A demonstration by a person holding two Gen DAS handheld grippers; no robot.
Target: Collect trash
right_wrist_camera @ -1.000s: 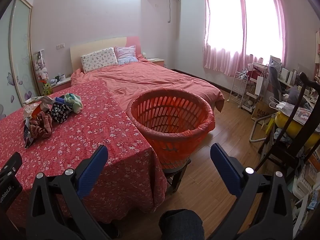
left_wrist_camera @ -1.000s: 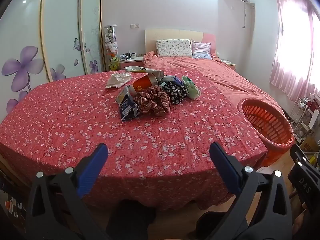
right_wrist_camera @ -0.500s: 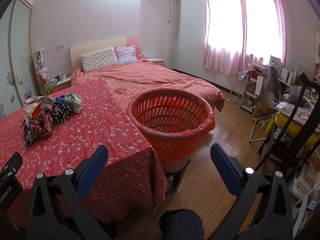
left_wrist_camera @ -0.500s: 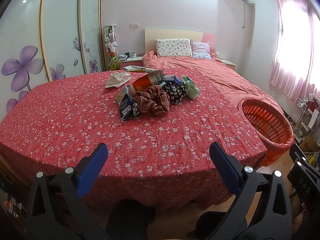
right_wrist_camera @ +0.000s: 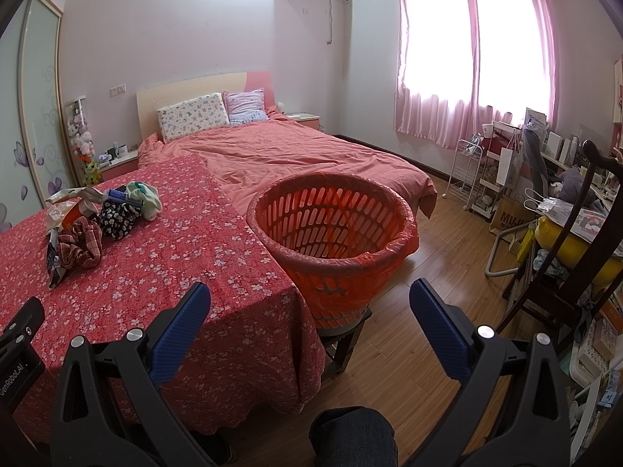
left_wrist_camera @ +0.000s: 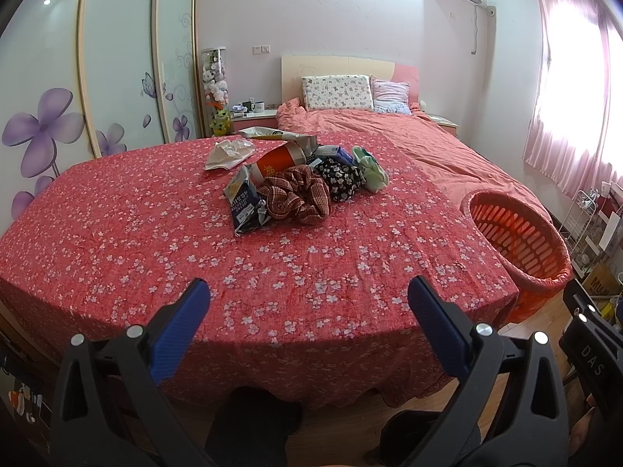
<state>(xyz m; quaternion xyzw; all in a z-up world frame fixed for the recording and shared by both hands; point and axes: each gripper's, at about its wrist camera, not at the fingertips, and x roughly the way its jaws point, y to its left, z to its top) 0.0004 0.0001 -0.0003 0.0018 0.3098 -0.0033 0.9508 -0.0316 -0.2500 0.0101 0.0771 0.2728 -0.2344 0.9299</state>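
Observation:
A heap of trash and cloth lies mid-table on the red floral tablecloth (left_wrist_camera: 155, 233): a blue snack bag (left_wrist_camera: 243, 204), an orange cup (left_wrist_camera: 278, 161), a crumpled white wrapper (left_wrist_camera: 227, 153), a plaid scrunchie (left_wrist_camera: 298, 196), a black floral cloth (left_wrist_camera: 340, 177) and a pale green cloth (left_wrist_camera: 372, 169). An orange basket (right_wrist_camera: 331, 229) lined with a bag stands on a low stool off the table's right edge. My left gripper (left_wrist_camera: 307, 303) hovers open over the near table edge, far from the heap. My right gripper (right_wrist_camera: 309, 305) is open, empty, facing the basket.
A bed (right_wrist_camera: 296, 148) with pink covers lies behind the table. A wardrobe (left_wrist_camera: 117, 62) with flower doors is at the left. A white cart (right_wrist_camera: 473, 171), a dark wooden chair (right_wrist_camera: 576, 241) and clutter fill the right side. A knee (right_wrist_camera: 350, 436) shows below.

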